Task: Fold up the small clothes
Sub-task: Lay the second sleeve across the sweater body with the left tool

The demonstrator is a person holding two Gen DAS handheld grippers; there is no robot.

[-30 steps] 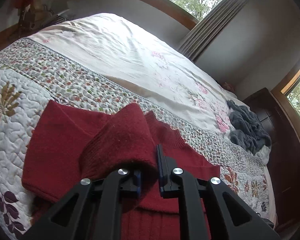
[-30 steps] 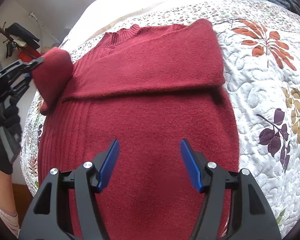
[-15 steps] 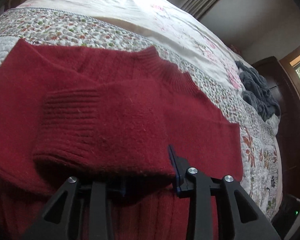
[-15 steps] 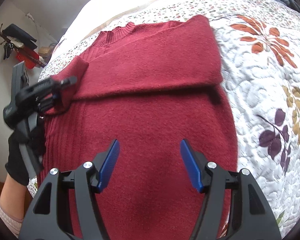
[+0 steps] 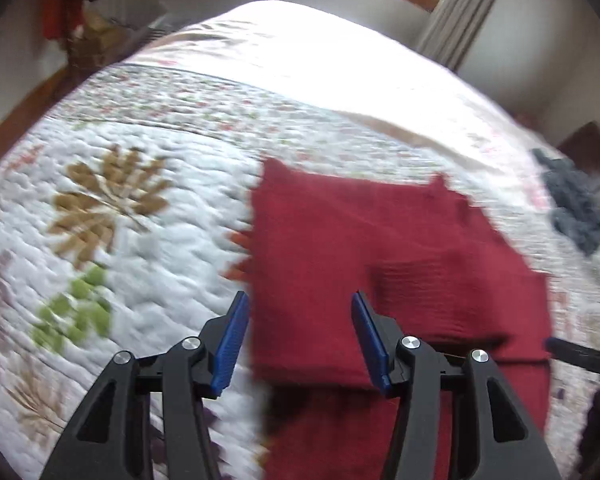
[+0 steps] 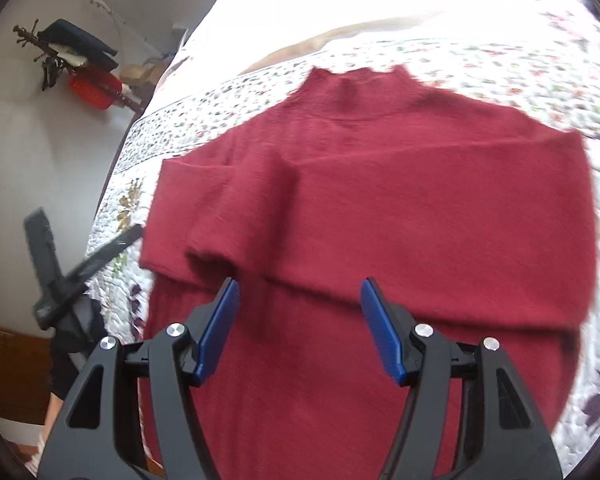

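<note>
Red knit sweater (image 6: pixel 380 208) lay flat on the floral quilt (image 5: pixel 140 220), sleeves folded across; left gripper (image 5: pixel 300 336) and right gripper (image 6: pixel 300 328) hovered wide apart, empty.

left black plastic two-finger gripper (image 5: pixel 298 330): 2 blue ribbed pads, silver screws | right black plastic two-finger gripper (image 6: pixel 298 322): same | black glove (image 6: pixel 66 364)

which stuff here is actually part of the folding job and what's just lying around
Part of the job:
- red sweater, both sleeves folded in across its front
- left tool, open
- right tool, open
- quilt, the folding surface

Just lying about:
- grey clothes further along the bed
- coat rack against the wall
</note>
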